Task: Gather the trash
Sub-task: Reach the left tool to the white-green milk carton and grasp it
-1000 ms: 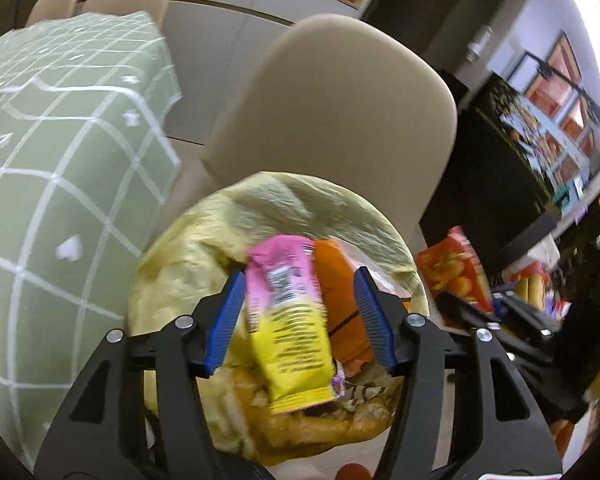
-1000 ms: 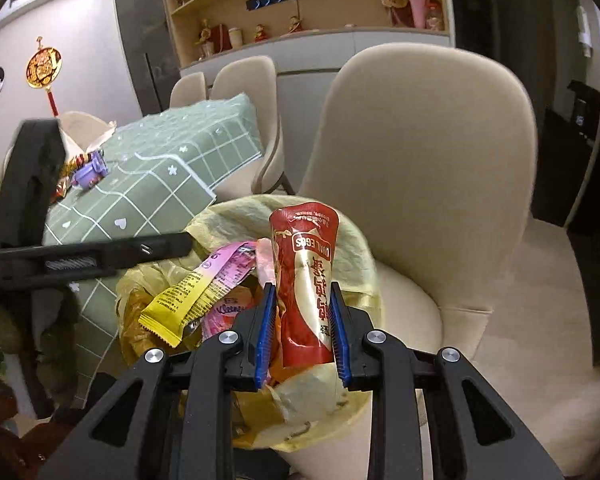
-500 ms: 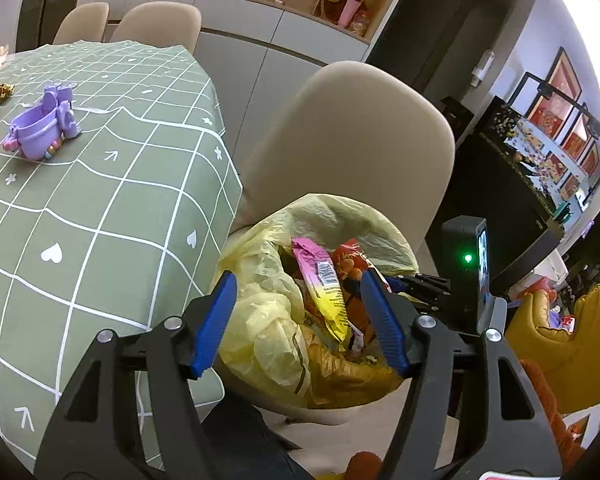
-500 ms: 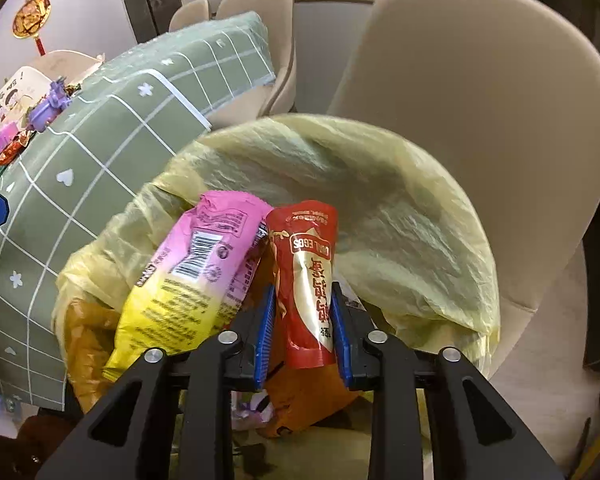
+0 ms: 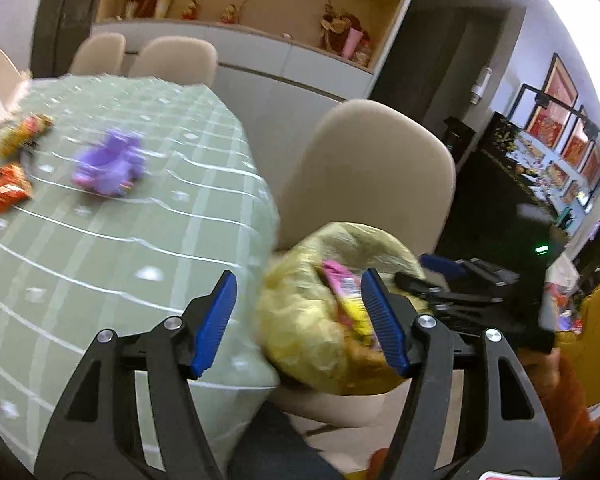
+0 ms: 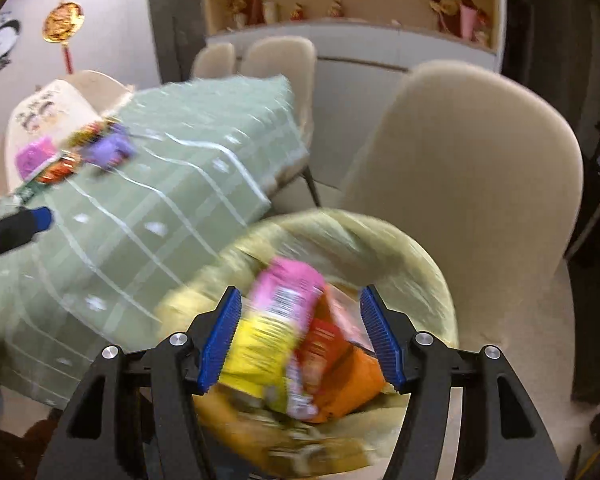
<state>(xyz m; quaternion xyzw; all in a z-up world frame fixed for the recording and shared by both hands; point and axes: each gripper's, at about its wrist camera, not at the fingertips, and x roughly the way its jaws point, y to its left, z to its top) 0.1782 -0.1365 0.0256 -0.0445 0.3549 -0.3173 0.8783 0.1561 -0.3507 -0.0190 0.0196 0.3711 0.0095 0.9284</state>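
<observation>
Right hand-held gripper (image 6: 300, 336): its jaws have just been opening and now stand wide, above the mouth of the yellow trash bag (image 6: 380, 248); the blue pads press on nothing.
Left hand-held gripper (image 5: 300, 320): jaws apart, nothing between the pads; it hangs over the edge of the tabletop (image 5: 140, 248), beside the bag.
Trash in bag: a pink-and-yellow wrapper (image 6: 276, 312), a red wrapper (image 6: 320, 344) and an orange packet (image 6: 348, 376) lie loose inside the bag, which sits on the seat of a beige chair (image 6: 480, 184).
Trash on tabletop: orange snack wrappers (image 5: 4, 192) lie at the far left, near a purple toy (image 5: 108, 164).
Edges: the green checked cloth hangs over the tabletop's rounded edge, just beside the bag.
Open room: bare cloth between the left gripper and the purple toy; floor free to the right of the chair.
Writing: the wrappers are blurred, no brand can be read.
</observation>
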